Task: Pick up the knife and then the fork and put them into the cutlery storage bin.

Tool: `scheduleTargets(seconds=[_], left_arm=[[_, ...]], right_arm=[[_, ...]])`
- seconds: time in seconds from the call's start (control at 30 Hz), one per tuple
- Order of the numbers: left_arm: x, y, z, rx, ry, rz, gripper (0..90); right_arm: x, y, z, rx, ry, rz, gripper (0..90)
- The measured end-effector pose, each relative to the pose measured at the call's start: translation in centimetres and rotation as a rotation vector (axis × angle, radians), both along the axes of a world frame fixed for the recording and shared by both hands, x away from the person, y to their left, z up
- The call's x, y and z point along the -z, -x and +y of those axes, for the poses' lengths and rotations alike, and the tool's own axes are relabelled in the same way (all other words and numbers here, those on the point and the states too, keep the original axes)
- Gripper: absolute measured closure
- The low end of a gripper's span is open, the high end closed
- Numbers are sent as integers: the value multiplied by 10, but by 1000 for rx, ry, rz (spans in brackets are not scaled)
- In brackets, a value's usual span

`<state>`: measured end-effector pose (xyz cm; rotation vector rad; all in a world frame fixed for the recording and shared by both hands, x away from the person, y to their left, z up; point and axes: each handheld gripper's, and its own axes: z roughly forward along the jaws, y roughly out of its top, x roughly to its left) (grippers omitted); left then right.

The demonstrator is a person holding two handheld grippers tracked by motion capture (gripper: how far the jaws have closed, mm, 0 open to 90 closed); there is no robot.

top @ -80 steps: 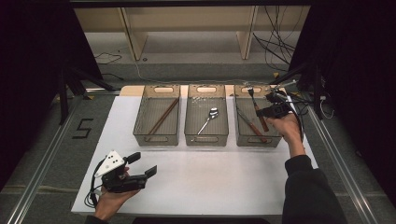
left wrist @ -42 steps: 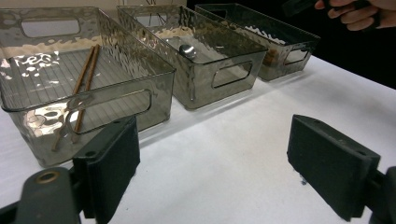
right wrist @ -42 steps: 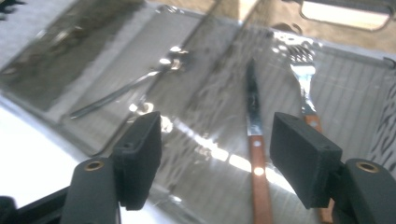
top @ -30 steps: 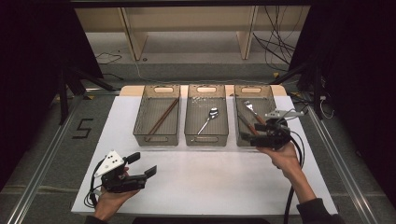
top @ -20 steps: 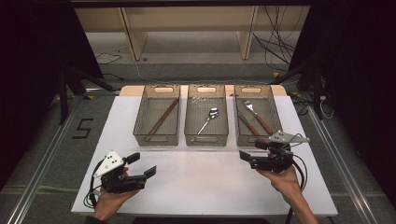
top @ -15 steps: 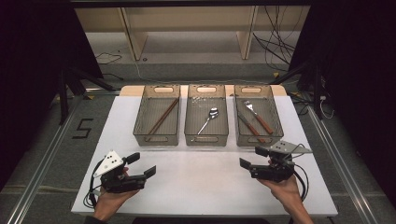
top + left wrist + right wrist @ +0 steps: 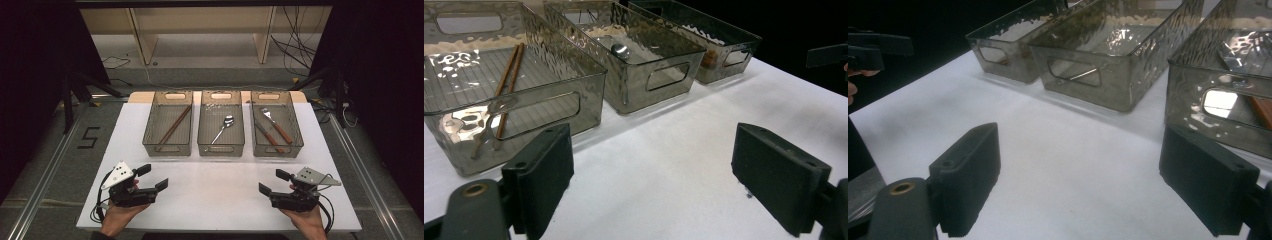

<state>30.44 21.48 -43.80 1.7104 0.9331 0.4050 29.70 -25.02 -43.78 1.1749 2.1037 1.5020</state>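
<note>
Resting on the white bench (image 7: 220,190) near its front edge, the left gripper (image 7: 152,177) and the right gripper (image 7: 272,182) face inward toward each other, well apart; both sets of jaws stand spread with nothing between them (the right gripper's jaws have just been opening, with bare bench surface between them in the right gripper view); a hand (image 7: 117,217) holds the left gripper from below and a hand (image 7: 306,220) holds the right one; three clear bins stand side by side farther back on the bench; the left bin (image 7: 168,147) contains brown chopsticks (image 7: 175,125) lying diagonally; the middle bin (image 7: 220,147) contains a metal spoon (image 7: 223,128); the right bin (image 7: 277,148) contains a fork (image 7: 276,125) and a knife (image 7: 267,136), both with brown handles; each bin has a handle cut-out in its near wall.
</note>
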Motion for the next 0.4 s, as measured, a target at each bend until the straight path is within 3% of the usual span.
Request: scheduleTargets(seconds=[0.4], left_arm=[[0, 0, -1, 5, -2, 3, 166]], right_arm=[[1, 1, -2, 21, -3, -20, 174]])
